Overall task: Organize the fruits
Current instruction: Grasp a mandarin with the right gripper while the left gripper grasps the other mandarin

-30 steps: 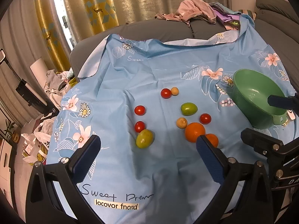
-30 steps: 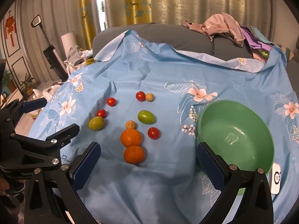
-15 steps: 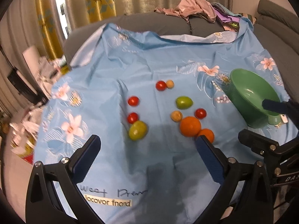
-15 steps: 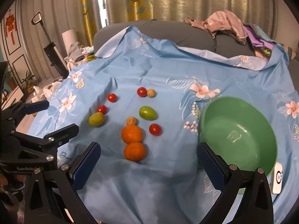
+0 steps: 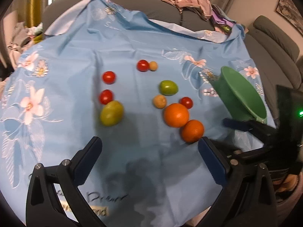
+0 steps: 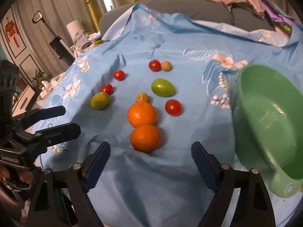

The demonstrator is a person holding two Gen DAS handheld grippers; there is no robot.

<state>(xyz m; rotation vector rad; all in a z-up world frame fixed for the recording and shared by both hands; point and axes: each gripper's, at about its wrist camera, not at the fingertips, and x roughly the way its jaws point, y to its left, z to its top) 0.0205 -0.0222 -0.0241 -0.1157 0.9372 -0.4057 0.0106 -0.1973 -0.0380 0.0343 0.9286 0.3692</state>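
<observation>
both grippers lower over fruit | green bowl (image 6: 265,117) empty, tilted

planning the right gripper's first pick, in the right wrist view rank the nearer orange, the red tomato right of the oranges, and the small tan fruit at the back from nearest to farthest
From the right gripper, whose jaws are closing on nothing:
1. Nearer round orange, just ahead, centre.
2. Red cherry tomato, mid-cloth, to the right of the oranges.
3. Small tan round fruit, far back, touching another red tomato.

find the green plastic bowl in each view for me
Left wrist view: the green plastic bowl sits at the right edge, seen side-on.
Right wrist view: the bowl fills the right side, its inside showing.
Shared landmark: the two touching oranges, left of the bowl in both.
</observation>
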